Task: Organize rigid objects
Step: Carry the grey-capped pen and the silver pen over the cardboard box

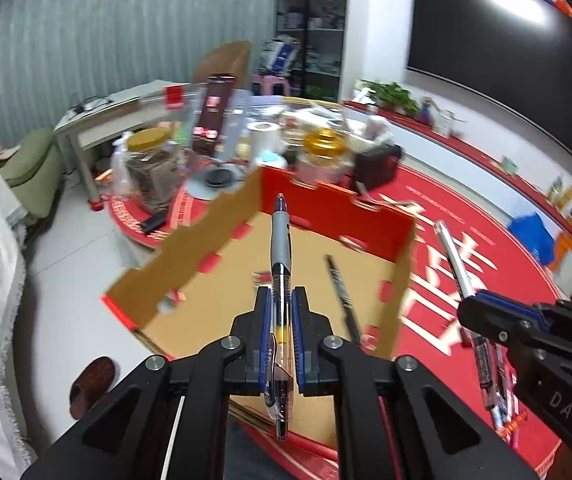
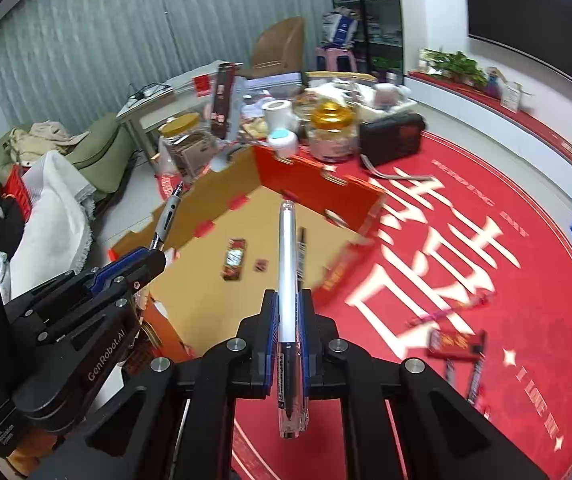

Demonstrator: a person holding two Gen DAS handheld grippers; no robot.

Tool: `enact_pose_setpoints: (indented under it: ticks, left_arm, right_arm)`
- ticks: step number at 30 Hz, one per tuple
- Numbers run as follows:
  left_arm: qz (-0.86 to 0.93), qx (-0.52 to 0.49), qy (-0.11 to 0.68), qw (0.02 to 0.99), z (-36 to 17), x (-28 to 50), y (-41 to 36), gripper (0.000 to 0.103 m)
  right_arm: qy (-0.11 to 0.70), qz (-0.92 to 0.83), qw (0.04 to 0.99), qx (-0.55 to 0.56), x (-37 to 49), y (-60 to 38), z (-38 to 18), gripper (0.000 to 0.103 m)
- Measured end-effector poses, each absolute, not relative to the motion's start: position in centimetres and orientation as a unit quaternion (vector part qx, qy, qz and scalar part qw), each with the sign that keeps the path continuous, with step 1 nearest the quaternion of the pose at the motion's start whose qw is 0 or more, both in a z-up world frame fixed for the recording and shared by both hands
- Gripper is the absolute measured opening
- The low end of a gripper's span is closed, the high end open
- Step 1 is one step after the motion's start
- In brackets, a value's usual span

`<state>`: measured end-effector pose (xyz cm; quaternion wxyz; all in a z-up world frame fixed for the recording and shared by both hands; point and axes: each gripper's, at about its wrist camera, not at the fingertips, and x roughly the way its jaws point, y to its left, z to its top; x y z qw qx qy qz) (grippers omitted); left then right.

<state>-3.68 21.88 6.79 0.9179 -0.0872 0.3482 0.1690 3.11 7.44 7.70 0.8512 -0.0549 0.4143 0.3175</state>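
The grey-and-clear plastic click pen with a dark blue tip (image 1: 280, 268) is pinched between the blue pads of the left gripper (image 1: 281, 300), whose jaws are drawn in tight on its barrel; the pen runs straight ahead along the fingers, its tip out in front and its clip end trailing back under the wrist. The clear plastic capped pen with a white barrel (image 2: 287, 280) sits the same way in the right gripper (image 2: 288, 302), jaws closed hard against it, the cap pointing forward.

Ahead of and below both sets of tongs lies the open cardboard box with red outer walls and a tan floor (image 2: 314, 188). On its floor, just beyond the right gripper's tip, rest a thin black pen (image 2: 301, 248), a small red-and-brown wrapped packet (image 2: 233, 260) and a tiny dark red piece (image 2: 261, 266). From the left wrist the right gripper appears off to the right, over the round red tablecloth with white characters (image 1: 486, 240); from the right wrist the left gripper shows at the left, near the box's near-left corner.

To the right of the right gripper, on the cloth, lie a pink-and-purple pen (image 2: 446, 312), blurred, and a red rectangular packet (image 2: 456, 342). Beyond the box's far wall stand a gold-lidded glass jar (image 2: 330, 132), a white paper roll (image 2: 279, 114) and a black case (image 2: 392, 138).
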Motion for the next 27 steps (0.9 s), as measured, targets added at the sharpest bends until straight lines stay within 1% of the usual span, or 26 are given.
enact_pose_setpoints:
  ticks: [7,17,27]
  left_arm:
    - [0.192,-0.103,0.354,0.909,6.2,-3.1,25.1,0.01]
    - [0.191,-0.106,0.357,0.908,6.1,-0.3,25.7,0.01]
    - [0.185,-0.113,0.374,0.902,4.6,2.2,26.3,0.01]
  right_arm:
    - [0.416,0.341,0.841,-0.061,4.2,11.1,7.6,0.01]
    - [0.414,0.335,0.844,-0.064,6.9,12.8,8.0,0.01]
    - [0.429,0.325,0.84,-0.07,8.8,13.8,6.5,0.01]
